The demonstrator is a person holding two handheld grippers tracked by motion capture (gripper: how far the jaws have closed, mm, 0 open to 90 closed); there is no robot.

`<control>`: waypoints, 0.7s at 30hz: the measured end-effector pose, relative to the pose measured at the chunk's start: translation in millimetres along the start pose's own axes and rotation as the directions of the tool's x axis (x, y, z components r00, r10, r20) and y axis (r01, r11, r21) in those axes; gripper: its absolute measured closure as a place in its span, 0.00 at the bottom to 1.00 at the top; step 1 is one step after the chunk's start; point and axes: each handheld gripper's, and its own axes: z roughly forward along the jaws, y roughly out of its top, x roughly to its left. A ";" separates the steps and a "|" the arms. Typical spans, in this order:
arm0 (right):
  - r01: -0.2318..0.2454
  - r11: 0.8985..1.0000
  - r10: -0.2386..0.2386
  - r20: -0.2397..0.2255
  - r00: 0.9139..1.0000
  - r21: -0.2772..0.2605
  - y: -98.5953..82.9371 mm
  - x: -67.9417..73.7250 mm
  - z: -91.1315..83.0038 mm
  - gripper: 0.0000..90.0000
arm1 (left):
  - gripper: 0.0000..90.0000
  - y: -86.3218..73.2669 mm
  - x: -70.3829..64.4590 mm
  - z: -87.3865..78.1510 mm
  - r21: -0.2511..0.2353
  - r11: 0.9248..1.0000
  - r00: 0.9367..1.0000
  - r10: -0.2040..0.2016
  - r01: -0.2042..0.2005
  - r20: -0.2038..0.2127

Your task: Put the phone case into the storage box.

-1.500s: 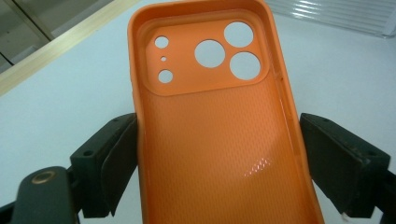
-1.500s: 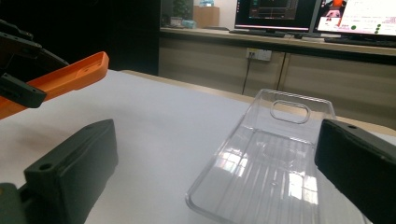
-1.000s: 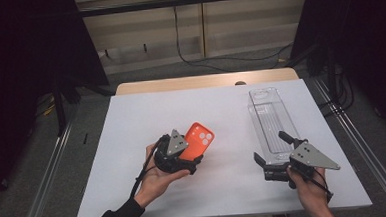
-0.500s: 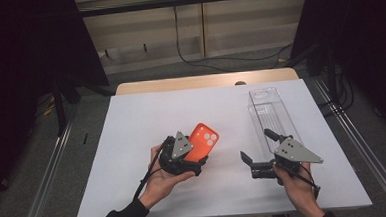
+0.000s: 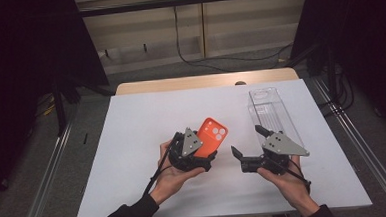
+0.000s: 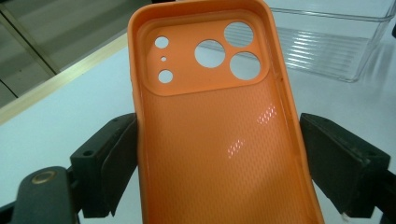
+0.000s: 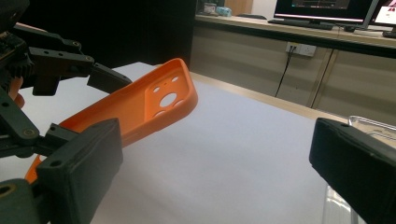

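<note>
An orange phone case [image 5: 212,135] is held tilted above the white table top, its open inside [image 6: 219,116] facing the left gripper's camera, camera cutouts at the far end. My left gripper [image 5: 199,153] is shut on the case's lower sides, one black jaw on each long edge [image 6: 219,168]. My right gripper [image 5: 247,140] is open just right of the case, jaws wide apart with nothing between them [image 7: 217,168]. In the right gripper view the case [image 7: 140,100] slants up from the left, still outside those jaws.
A clear ribbed plastic tray [image 5: 274,114] lies on the white table cover [image 5: 142,126] at the right, behind the right gripper; it also shows as the tray [image 6: 327,42] beyond the case. A wooden table edge [image 5: 179,83] runs along the back. Metal rails flank the table.
My right gripper has swung left from the tray's near end toward the case, staying open. The left gripper with the case has shifted slightly right.
</note>
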 end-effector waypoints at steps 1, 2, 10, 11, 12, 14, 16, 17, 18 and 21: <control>-0.002 1.000 0.002 0.002 1.000 0.001 0.1 0.0 0.3 0.03 | 0.16 -1.3 -0.5 0.8 -0.005 1.000 1.000 -0.002 0.002 -0.007; -0.010 1.000 0.010 -0.003 1.000 0.003 0.1 0.3 0.8 0.03 | 0.16 -2.3 -0.9 1.2 -0.012 1.000 1.000 -0.004 0.004 -0.014; -0.044 0.999 0.045 -0.012 0.999 0.028 0.3 5.2 9.2 0.03 | 0.16 -6.2 -4.3 2.7 -0.019 1.000 0.999 -0.002 0.001 -0.033; -0.051 0.998 0.052 -0.021 0.998 0.034 0.6 5.5 10.3 0.03 | 0.16 -6.4 -4.9 3.0 -0.024 1.000 0.999 -0.005 0.004 -0.037; -0.059 0.998 0.060 -0.021 0.998 0.035 1.0 5.9 11.1 0.04 | 0.16 -6.5 -5.3 2.4 -0.021 1.000 0.999 0.003 -0.004 -0.041; -0.082 0.996 0.084 -0.030 0.996 0.037 2.2 6.4 13.1 0.06 | 0.16 -6.1 -5.7 1.9 -0.027 1.000 0.999 0.001 -0.002 -0.035; -0.108 0.993 0.110 -0.024 0.994 0.054 3.8 6.5 15.0 0.08 | 0.16 -5.3 -5.9 0.7 -0.039 0.999 0.999 0.000 -0.002 -0.039; -0.112 0.992 0.113 -0.023 0.993 0.059 4.7 6.5 15.7 0.08 | 0.16 -5.2 -6.0 -0.2 -0.043 0.999 0.999 -0.001 -0.001 -0.045; -0.125 0.990 0.127 -0.026 0.992 0.062 5.5 6.7 16.7 0.08 | 0.16 -5.0 -6.2 -0.7 -0.049 0.999 0.999 -0.003 0.001 -0.048; -0.150 0.985 0.153 -0.030 0.988 0.081 8.6 7.2 19.2 0.07 | 0.16 -4.2 -7.6 -1.9 -0.067 0.998 0.999 -0.007 0.003 -0.051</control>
